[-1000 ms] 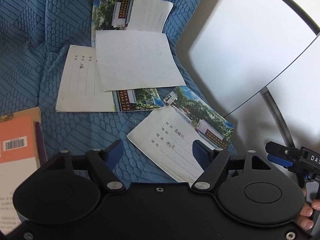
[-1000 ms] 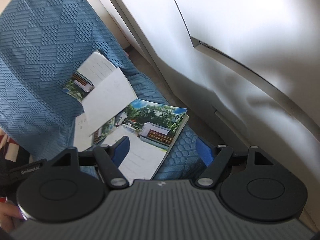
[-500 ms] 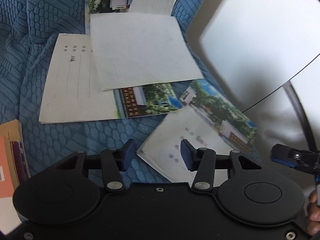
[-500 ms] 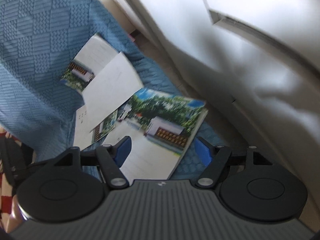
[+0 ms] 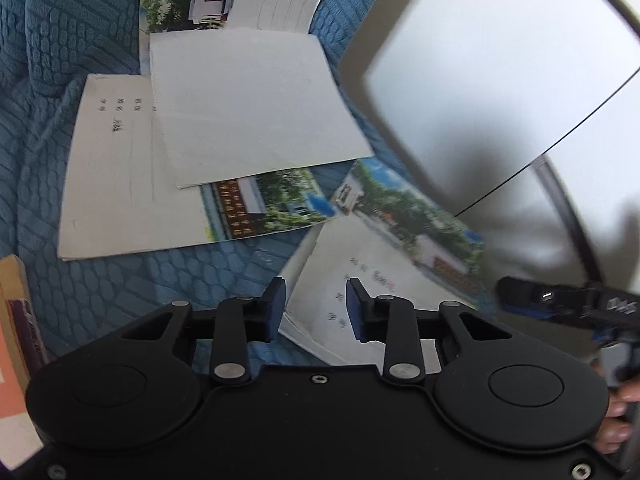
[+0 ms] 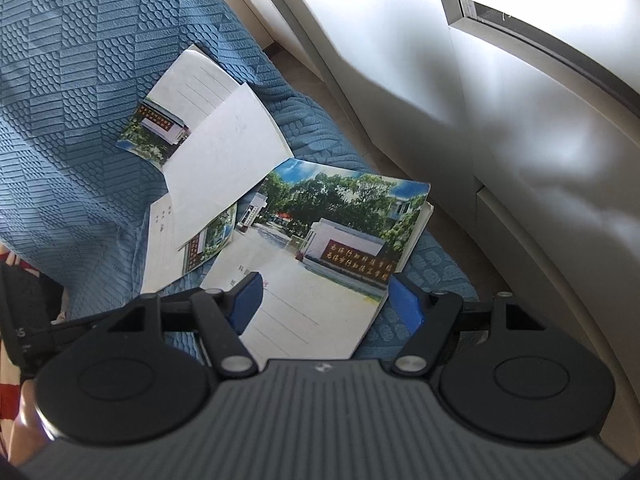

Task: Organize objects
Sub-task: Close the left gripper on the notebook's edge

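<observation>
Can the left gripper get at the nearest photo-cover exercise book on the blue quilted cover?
Probably yes. The left gripper, jaws just narrowing, straddles the near left corner of the photo-cover exercise book with nothing between; the overlapping white sheet lies farther back. Contact is not visible.

The plain white loose sheet (image 5: 248, 108) is hiding most of the photo-covered exercise book (image 5: 132, 184) under it; your left view's edge is cropping the orange cardboard-backed book (image 5: 10, 360).
</observation>
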Demonstrator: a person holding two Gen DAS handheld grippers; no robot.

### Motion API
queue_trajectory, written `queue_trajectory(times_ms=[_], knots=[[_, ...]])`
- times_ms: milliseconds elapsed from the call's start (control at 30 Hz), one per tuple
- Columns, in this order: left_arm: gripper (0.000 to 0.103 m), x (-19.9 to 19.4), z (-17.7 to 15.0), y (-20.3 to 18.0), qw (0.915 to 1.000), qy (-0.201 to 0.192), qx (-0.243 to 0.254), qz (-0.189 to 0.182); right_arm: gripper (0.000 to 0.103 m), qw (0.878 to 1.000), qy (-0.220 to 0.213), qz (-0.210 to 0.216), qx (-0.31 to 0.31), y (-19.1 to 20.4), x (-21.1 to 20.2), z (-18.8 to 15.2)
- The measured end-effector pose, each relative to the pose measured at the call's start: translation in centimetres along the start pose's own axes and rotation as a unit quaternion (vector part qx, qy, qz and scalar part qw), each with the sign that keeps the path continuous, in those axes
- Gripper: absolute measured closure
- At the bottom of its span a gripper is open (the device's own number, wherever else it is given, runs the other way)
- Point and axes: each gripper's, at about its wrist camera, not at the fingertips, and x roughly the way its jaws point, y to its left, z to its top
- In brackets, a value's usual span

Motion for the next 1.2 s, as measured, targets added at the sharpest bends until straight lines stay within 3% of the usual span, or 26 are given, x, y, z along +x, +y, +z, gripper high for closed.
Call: queue_trajectory(times_ms=[133,267,400,500,567,733,800,1033,1133,1200], knots=[[0.073,-0.4,0.5,0.9,0.9986,0.004,-0.035,-0.04,0.031,1.0,0.0,0.004,0.01,-0.1,0.0,-0.1],[0.073,0.5,1.0,3.0,0.9909,0.022,-0.112,-0.071,0.031,1.0,-0.001,0.008,0.017,-0.1,0.0,-0.3],[0.085,2.0,1.4,4.8,0.9827,0.044,-0.159,-0.085,0.031,1.0,-0.002,0.013,0.016,0.1,0.0,-0.3],[0.088,2.5,1.5,5.0,0.9795,0.051,-0.168,-0.1,0.031,1.0,-0.003,0.015,0.017,0.2,-0.1,-0.4],[0.095,2.8,1.6,4.7,0.9802,0.057,-0.164,-0.095,0.031,1.0,-0.004,0.017,0.018,0.2,0.0,-0.4],[0.096,1.9,1.7,3.4,0.9863,0.038,-0.152,-0.05,0.031,1.0,-0.01,0.017,0.015,0.3,-0.5,-0.5],[0.098,1.3,1.6,2.6,0.9867,0.037,-0.149,-0.054,0.03,1.0,-0.019,0.016,0.013,0.5,-1.1,-0.5],[0.101,-1.5,0.6,1.4,0.9803,0.008,-0.182,-0.076,0.03,0.996,-0.044,0.068,0.032,3.3,-3.7,-1.3],[0.101,-2.7,-0.1,1.6,0.975,-0.005,-0.206,-0.083,0.029,0.992,-0.03,0.108,0.063,4.4,-4.1,-1.8],[0.102,-3.3,-0.6,2.0,0.9692,-0.01,-0.228,-0.093,0.028,0.984,-0.02,0.134,0.116,4.4,-4.4,-2.3]])
